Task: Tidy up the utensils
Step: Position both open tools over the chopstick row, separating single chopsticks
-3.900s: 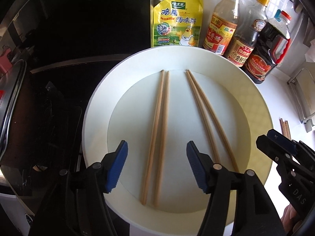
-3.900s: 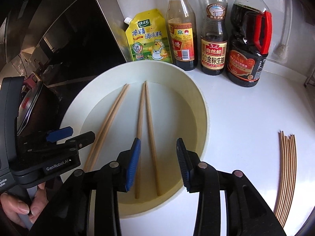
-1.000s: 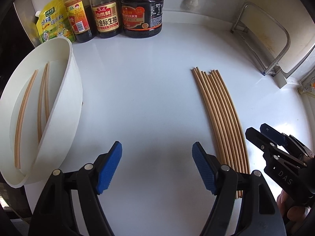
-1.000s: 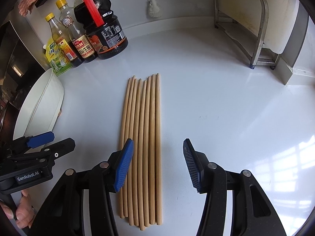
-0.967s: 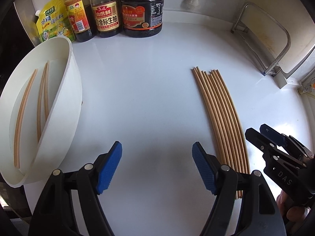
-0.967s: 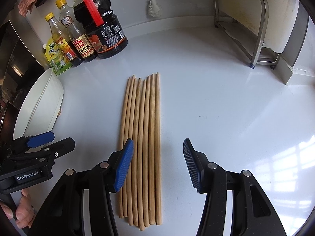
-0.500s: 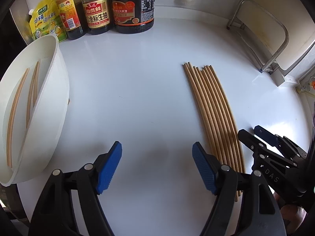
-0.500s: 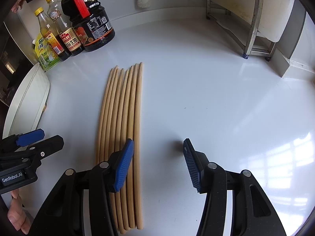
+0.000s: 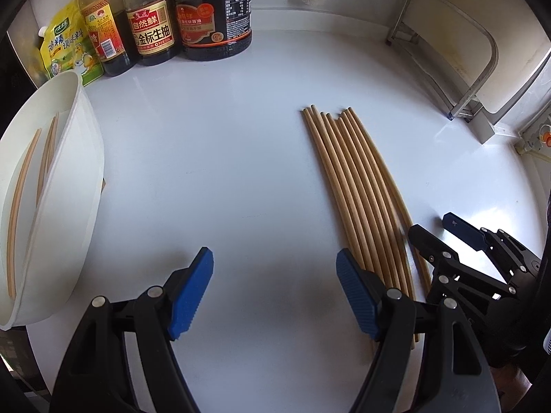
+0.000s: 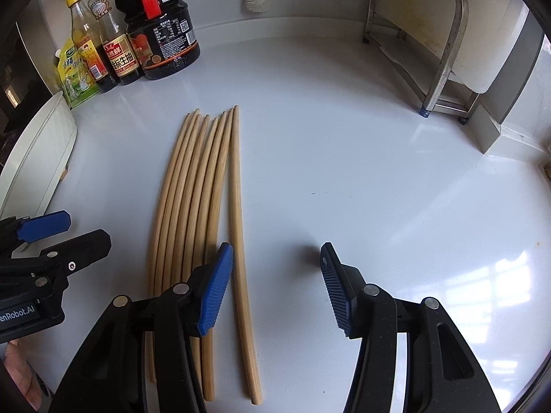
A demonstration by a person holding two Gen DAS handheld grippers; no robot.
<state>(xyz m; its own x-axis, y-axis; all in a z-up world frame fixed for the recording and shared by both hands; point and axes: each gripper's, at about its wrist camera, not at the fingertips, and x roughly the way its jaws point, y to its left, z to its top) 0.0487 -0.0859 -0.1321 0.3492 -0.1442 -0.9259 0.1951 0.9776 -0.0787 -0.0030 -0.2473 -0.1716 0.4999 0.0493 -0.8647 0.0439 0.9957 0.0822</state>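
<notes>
Several wooden chopsticks lie side by side on the white counter; in the right wrist view the rightmost one lies slightly apart from the row. My right gripper is open, low over the counter, with that chopstick just inside its left finger. My left gripper is open and empty, left of the row, its right finger over the near ends. A white bowl at the far left holds more chopsticks.
Sauce bottles and a yellow seasoning pouch stand along the back wall. A metal rack stands at the back right. The right gripper also shows in the left wrist view.
Both grippers left the bowl and moved right to the chopstick row. In the last half second the right gripper moved in and the rightmost chopstick separated slightly from the row.
</notes>
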